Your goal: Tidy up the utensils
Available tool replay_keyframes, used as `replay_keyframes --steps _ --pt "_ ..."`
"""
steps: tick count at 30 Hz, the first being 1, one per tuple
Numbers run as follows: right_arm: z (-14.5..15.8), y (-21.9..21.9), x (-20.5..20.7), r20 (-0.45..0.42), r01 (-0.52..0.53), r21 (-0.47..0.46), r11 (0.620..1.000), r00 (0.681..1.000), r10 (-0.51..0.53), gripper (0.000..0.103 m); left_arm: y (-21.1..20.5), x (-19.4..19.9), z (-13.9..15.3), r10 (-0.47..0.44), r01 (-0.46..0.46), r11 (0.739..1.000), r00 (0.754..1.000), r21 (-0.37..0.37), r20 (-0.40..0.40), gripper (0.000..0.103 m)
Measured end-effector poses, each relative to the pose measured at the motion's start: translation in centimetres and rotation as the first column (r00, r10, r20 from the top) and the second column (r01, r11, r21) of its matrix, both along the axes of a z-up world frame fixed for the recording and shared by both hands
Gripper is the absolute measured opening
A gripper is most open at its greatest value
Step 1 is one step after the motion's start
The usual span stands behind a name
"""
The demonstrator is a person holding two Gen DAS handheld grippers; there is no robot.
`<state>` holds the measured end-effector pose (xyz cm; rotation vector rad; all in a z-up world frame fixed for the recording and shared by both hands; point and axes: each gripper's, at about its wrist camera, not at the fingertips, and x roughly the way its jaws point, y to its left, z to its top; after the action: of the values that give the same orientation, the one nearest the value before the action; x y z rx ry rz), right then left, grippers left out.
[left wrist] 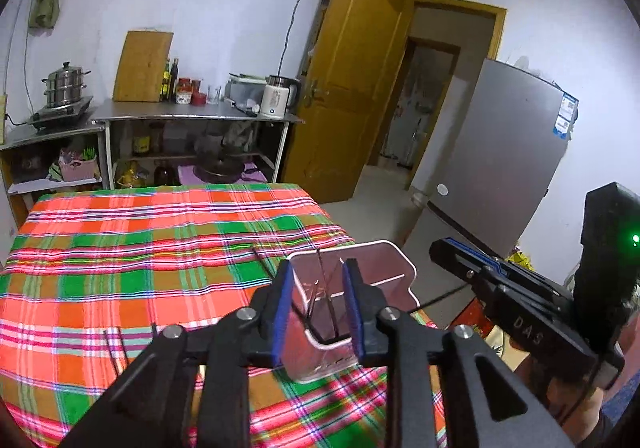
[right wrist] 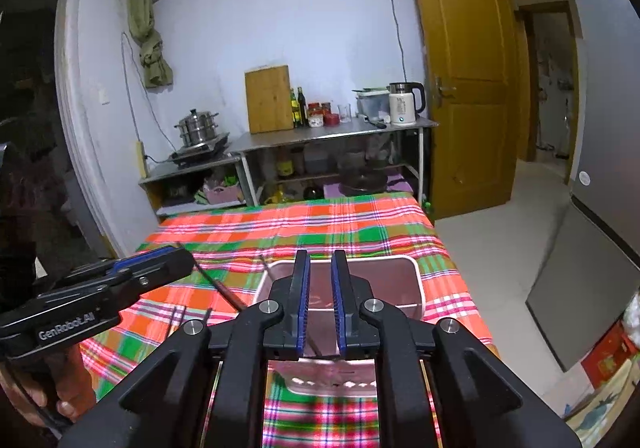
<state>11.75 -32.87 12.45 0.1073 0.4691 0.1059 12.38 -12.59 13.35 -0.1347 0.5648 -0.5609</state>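
Ahead of you: plaid cloth [right wrist: 352,224] over bench. Beyond it, steel counter [right wrist: 332,133] against wall, board [right wrist: 269,99] leaning upright behind bottles [right wrist: 299,108]. White kettle [right wrist: 404,103] at counter's right end, near door [right wrist: 460,79], which stands open. Steamer pot [right wrist: 197,127] sits on cooktop [right wrist: 200,151] on lower shelf to left. Pink basket [right wrist: 221,193] below that. Grey fridge [left wrist: 504,159] on your right. Green curtain [right wrist: 149,27] knotted, hanging on left wall.
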Motion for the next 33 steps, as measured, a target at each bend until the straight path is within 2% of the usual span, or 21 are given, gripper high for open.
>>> replay_keyframes --steps 4,8,18,21,24,28,33 --pt "-0.6 0.3 -1.9 0.021 -0.027 0.037 0.999 0.999 0.026 0.011 2.4 -2.1 -1.0 0.039 -0.04 0.999 0.999 0.003 0.008 0.046" --pt "-2.0 1.3 -3.1 0.002 -0.059 0.061 0.996 0.998 0.059 0.011 5.0 -3.1 -3.0 0.1 -0.1 0.995 0.994 0.006 -0.036 0.048" --pt "-6.0 4.2 -4.5 -0.075 -0.133 0.085 0.987 0.987 0.14 0.011 10.2 -5.7 -7.7 0.227 -0.224 0.974 0.968 0.042 -0.106 0.048" --pt "-7.0 5.1 -4.6 -0.105 -0.171 0.117 0.978 0.977 0.183 0.011 11.2 -6.0 -9.2 0.251 -0.246 0.968 0.957 0.05 -0.145 0.047" --pt "-7.8 6.1 -4.6 -0.126 -0.198 0.109 0.974 0.969 0.211 0.011 12.0 -6.2 -10.5 0.268 -0.261 0.963 0.948 0.063 -0.17 0.047" --pt "-9.0 7.3 -4.3 -0.161 -0.221 0.103 0.97 0.958 0.236 0.011 12.6 -5.9 -12.0 0.3 -0.288 0.954 0.932 0.088 -0.203 0.037" --pt "-10.4 8.3 -3.7 -0.199 -0.235 0.106 0.966 0.947 0.253 0.011 13.6 -4.7 -14.1 0.333 -0.319 0.943 0.908 0.096 -0.253 0.034"
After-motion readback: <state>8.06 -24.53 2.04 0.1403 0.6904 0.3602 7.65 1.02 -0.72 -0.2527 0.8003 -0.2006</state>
